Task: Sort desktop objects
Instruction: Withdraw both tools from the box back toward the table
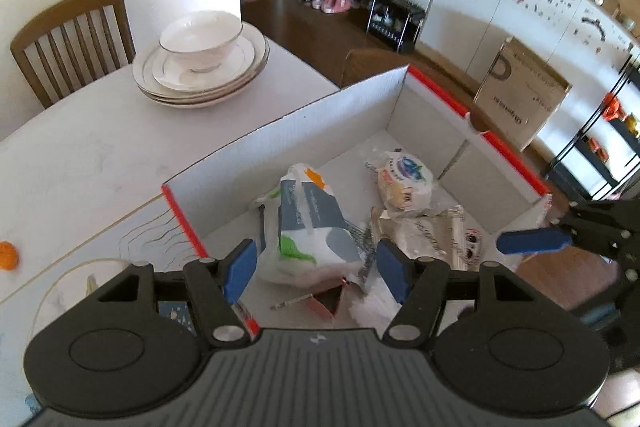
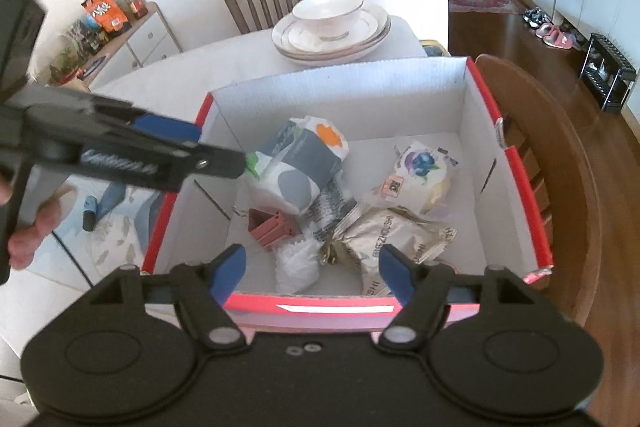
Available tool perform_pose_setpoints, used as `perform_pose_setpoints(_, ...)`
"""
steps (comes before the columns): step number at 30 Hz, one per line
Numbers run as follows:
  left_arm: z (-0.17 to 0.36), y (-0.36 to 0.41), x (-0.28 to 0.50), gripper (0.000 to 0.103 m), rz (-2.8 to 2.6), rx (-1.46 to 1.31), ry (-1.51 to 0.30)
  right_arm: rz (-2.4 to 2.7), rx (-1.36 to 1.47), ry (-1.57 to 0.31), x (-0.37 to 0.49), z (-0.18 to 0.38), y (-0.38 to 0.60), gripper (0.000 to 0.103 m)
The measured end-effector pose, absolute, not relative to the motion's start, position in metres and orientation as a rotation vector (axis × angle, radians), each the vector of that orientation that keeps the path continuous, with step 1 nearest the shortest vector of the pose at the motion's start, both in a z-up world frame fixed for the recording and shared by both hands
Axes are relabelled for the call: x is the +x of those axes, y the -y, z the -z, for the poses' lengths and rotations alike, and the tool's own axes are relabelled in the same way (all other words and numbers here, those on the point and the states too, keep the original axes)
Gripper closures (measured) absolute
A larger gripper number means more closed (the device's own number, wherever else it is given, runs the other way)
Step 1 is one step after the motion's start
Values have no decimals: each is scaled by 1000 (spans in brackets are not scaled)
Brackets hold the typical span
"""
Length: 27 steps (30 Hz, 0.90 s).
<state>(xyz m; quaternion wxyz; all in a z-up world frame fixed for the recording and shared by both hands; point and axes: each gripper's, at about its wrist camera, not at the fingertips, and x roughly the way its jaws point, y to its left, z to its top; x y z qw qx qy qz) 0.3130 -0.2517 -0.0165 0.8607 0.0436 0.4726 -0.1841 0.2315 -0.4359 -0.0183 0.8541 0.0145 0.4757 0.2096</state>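
The left gripper [image 1: 316,269] hung over the near-left part of the red-edged cardboard box [image 1: 304,131], its 2 blue-padded fingers spread wide with nothing between them. The right gripper [image 2: 310,273] hovered at the box's [image 2: 520,163] near wall, its jaws likewise parted and empty.

Contents of the box — all lying on its white floor: a grey-and-white tissue pack [image 1: 312,223] with an orange mark, towards the left; a blueberry-labelled wrapped bun [image 1: 406,183] towards the right; a silvery crumpled snack packet [image 2: 396,235] just in front of the bun [image 2: 420,175]; a small reddish-brown plastic piece [image 2: 270,229] and a white crinkled wrapper [image 2: 296,263] near the front wall.

Beyond the box, 1 bowl [image 1: 200,41] stood on a stack of white plates [image 1: 208,83] on the white table [image 1: 80,155], with a wooden chair [image 1: 72,39] behind.
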Motion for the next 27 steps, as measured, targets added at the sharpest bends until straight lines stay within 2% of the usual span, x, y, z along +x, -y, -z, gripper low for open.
perform_pose_setpoints(8, 1, 233, 273, 38, 378, 39, -958, -462, -1, -955, 218, 8, 432, 29)
perform_pose_setpoints(12, 1, 220, 258, 38, 366, 23, -955, -464, -23, -932, 209, 4, 425, 25)
perform_pose_setpoints(15, 2, 209, 246, 24, 358, 19, -951, -462, -19, -926, 204, 3, 419, 21)
perform_pose_setpoints(23, 9, 173, 224, 21, 339, 30, -944, -438, 0, -924, 197, 4, 395, 10)
perform_pose_setpoints(25, 11, 162, 219, 12, 331, 43, -933, -428, -3, -917, 196, 4, 387, 7)
perform_pose_setpoints(27, 15, 150, 215, 8, 307, 54, -923, -416, 4, -914, 196, 5, 378, 5)
